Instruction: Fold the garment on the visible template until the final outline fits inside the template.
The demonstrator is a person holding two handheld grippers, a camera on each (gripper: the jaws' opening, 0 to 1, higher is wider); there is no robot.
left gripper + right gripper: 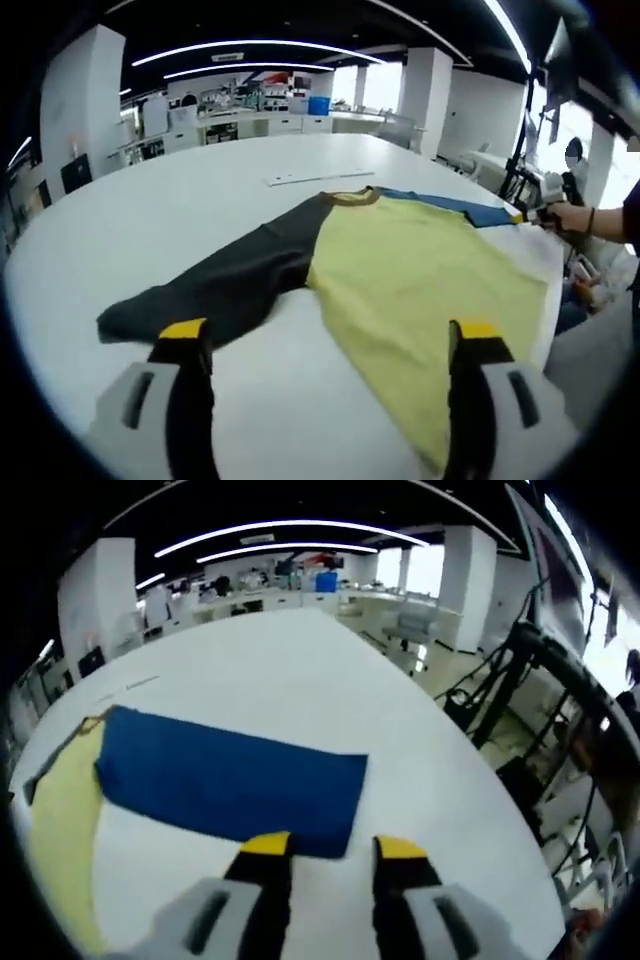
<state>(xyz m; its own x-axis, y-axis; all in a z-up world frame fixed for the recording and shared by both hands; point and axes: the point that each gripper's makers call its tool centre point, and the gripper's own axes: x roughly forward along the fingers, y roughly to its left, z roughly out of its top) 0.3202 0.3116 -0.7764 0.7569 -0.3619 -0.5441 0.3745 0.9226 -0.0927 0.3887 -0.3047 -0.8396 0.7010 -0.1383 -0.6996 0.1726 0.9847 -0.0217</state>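
A long-sleeved shirt [400, 270] with a yellow body, a dark grey sleeve [215, 290] and a blue sleeve [230, 780] lies spread flat on a white table [200, 190], not yet folded. The left gripper [330, 345] hovers wide open and empty near the hem, while the right gripper [330, 848], jaws parted and holding nothing, sits just short of the blue cuff's edge. The likely next move is gripping that cuff and carrying the sleeve across the body; bare tabletop around the shirt leaves room, though the table's edge runs near the blue sleeve.
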